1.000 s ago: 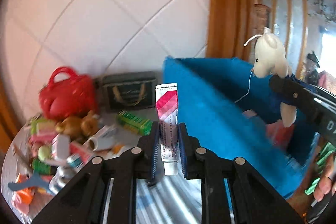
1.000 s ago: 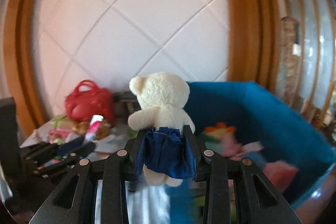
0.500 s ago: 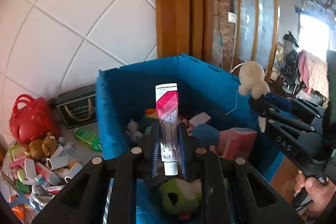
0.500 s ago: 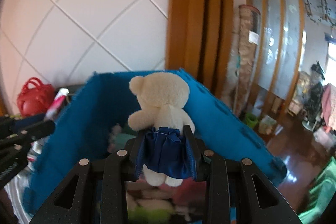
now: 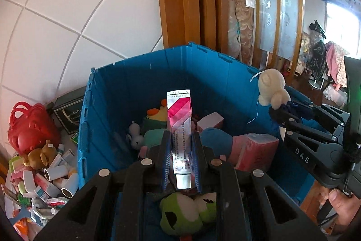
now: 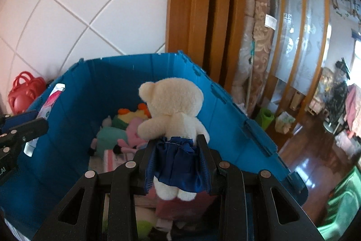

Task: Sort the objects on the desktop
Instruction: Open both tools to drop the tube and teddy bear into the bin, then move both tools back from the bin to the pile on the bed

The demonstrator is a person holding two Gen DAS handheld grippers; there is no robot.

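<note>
My left gripper [image 5: 181, 141] is shut on a pink and white tube [image 5: 179, 119], cap toward the camera, held over the open blue crate [image 5: 108, 92]. My right gripper [image 6: 178, 150] is shut on a cream teddy bear in a blue skirt [image 6: 173, 107], held over the same crate [image 6: 237, 128]. The bear [image 5: 271, 88] and right gripper also show at the right of the left wrist view. The tube [image 6: 50, 101] and left gripper show at the left edge of the right wrist view. The crate holds several plush toys and pink boxes.
A red handbag [image 5: 29, 125], a dark box [image 5: 70, 110], a brown bear toy [image 5: 41, 155] and several small bottles and boxes [image 5: 52, 180] lie on the table left of the crate. A tiled wall stands behind. A wooden door frame and floor are to the right.
Both grippers have swung right from the table clutter to above the crate, carrying the tube and the bear. The crate's inside now fills both views.
</note>
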